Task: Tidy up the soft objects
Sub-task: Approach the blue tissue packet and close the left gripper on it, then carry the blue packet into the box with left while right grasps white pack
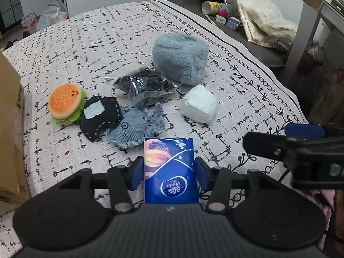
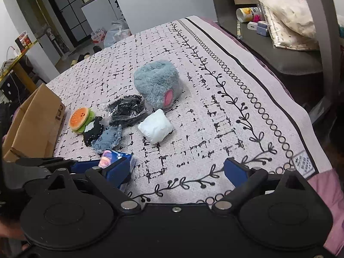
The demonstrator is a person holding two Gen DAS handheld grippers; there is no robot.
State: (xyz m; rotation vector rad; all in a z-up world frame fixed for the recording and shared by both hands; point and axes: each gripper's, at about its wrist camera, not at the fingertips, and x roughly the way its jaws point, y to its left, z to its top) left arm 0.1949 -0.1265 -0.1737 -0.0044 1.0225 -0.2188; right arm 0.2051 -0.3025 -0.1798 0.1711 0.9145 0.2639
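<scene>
Left gripper point(image 1: 169, 167) has its jaws clamped on the blue Vinda tissue pack point(image 1: 171, 169), lower centre of the left wrist view, held just above the patterned bed cover point(image 1: 86, 49). Right gripper point(image 2: 176, 172) hangs empty, jaws spread wide, at lower centre of its own view. Cardboard box point(image 1: 9, 129) sits at the left edge, likely the drop target. Still on the cover: burger plush point(image 1: 64, 103), black stitched pouch point(image 1: 101, 116), denim plush point(image 1: 133, 126), bagged black item point(image 1: 142, 83), white wrapped bundle point(image 1: 198, 103), grey fluffy plush point(image 1: 179, 58). Advice: keep the pack level, swing left clear of the burger plush, release only once over the box opening.
</scene>
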